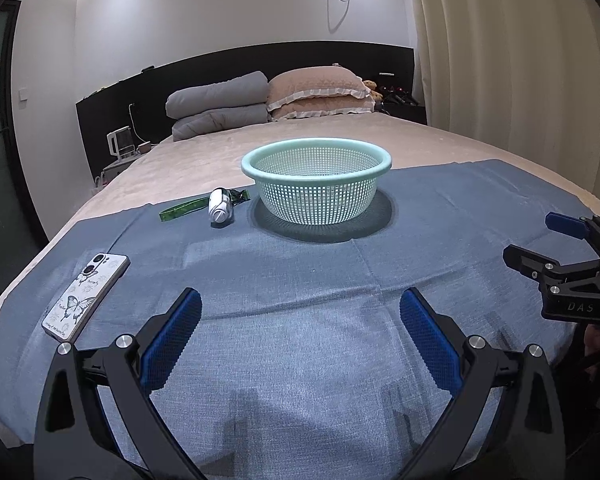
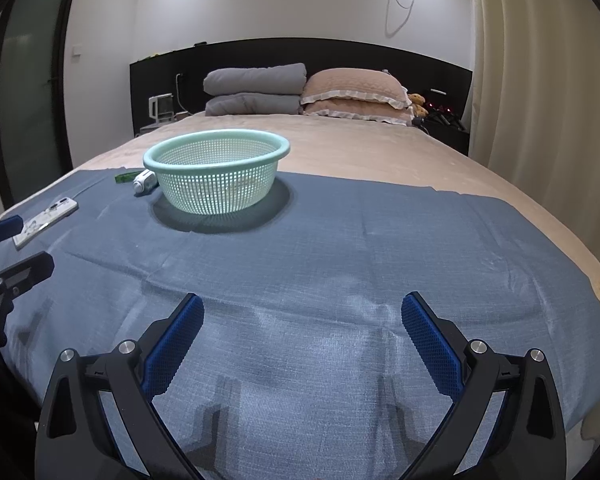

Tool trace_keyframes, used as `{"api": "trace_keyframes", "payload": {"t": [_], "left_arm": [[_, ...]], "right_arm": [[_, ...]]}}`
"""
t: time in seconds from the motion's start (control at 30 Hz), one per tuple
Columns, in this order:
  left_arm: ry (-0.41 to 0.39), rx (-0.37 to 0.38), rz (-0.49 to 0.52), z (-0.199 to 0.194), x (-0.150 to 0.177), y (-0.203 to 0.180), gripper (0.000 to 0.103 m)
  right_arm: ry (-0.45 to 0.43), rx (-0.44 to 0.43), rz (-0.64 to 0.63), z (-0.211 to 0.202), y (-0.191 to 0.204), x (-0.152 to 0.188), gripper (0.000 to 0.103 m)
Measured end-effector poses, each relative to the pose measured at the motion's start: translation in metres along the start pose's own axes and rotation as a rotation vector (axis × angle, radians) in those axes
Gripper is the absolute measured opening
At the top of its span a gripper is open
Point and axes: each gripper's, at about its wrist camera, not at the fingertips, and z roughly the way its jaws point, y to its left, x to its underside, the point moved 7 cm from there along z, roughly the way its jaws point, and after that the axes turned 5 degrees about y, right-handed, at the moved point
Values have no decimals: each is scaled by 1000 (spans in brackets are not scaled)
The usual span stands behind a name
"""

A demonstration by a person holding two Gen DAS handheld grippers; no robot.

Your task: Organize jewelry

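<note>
Left gripper with black angular plastic arms, blue dimpled pads, round silver screws at the joints, right gripper built the same, pale "DAS" lettering on its black body, both nearer the camera than the blue cloth

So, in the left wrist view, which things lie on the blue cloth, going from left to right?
phone → green strap → small white device → green basket → right gripper, open, at the right edge.
</note>
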Motion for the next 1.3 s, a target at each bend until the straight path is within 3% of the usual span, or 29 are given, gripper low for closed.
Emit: {"api": "trace_keyframes", "payload": {"t": [1.3], "left_arm": [[42,11,-27,6,6,5,97]], "right_arm": [[11,9,-19,3,1,2,95]]}}
